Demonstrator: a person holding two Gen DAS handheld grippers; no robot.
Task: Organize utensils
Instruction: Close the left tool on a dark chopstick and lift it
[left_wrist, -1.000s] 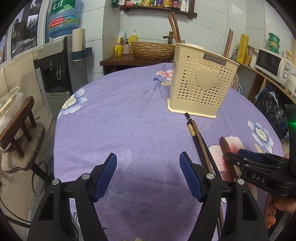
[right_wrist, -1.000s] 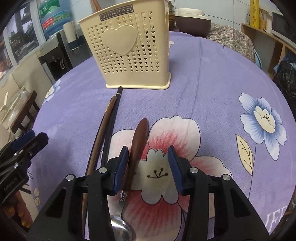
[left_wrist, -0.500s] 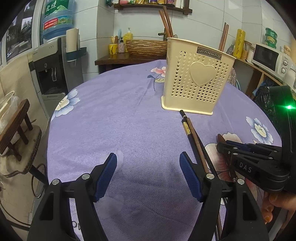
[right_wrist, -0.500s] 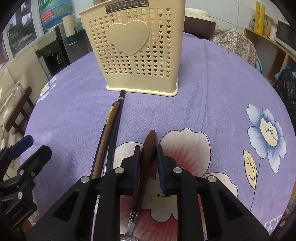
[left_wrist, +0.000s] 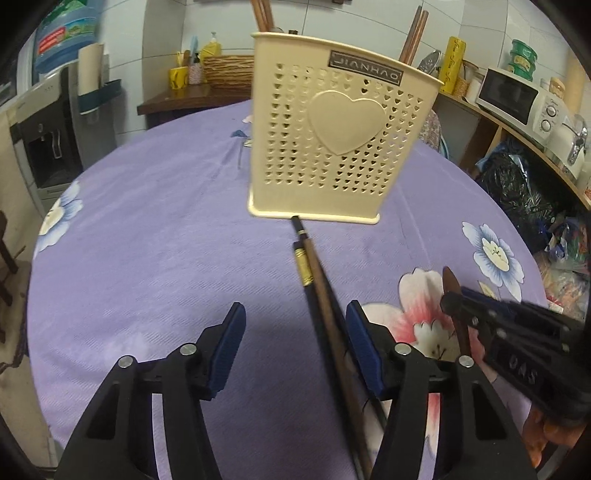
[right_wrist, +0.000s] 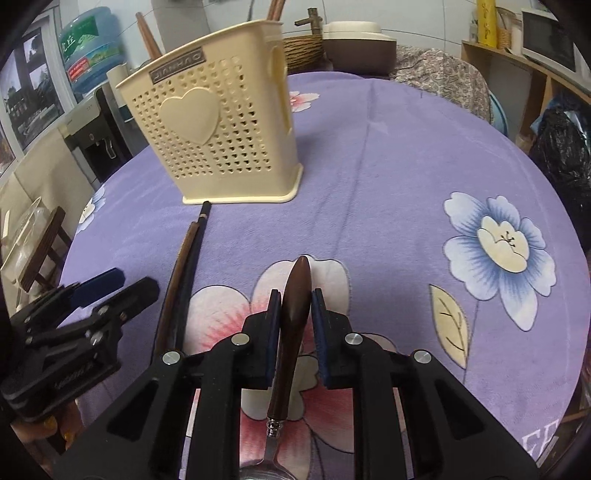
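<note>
A cream perforated utensil holder (left_wrist: 340, 144) with a heart stands upright on the purple flowered tablecloth (left_wrist: 155, 236); it also shows in the right wrist view (right_wrist: 225, 133). My right gripper (right_wrist: 295, 314) is shut on the dark wooden handle of a spoon (right_wrist: 293, 314), its metal bowl toward the camera. Several dark chopsticks (left_wrist: 317, 291) lie on the cloth, tips near the holder's base, also in the right wrist view (right_wrist: 188, 266). My left gripper (left_wrist: 295, 339) is open and empty, its right finger (left_wrist: 364, 349) beside the chopsticks. Brown utensils stick out of the holder.
A water dispenser (left_wrist: 48, 122) stands left of the table. A wooden counter with a wicker basket (left_wrist: 225, 70) is behind it. A microwave (left_wrist: 517, 96) on a shelf and dark bags (left_wrist: 517, 184) are at the right. The right gripper shows in the left wrist view (left_wrist: 491, 325).
My right gripper closed on the spoon handle and has lifted and turned it toward the holder. My left gripper moved forward toward the chopsticks and stayed open.
</note>
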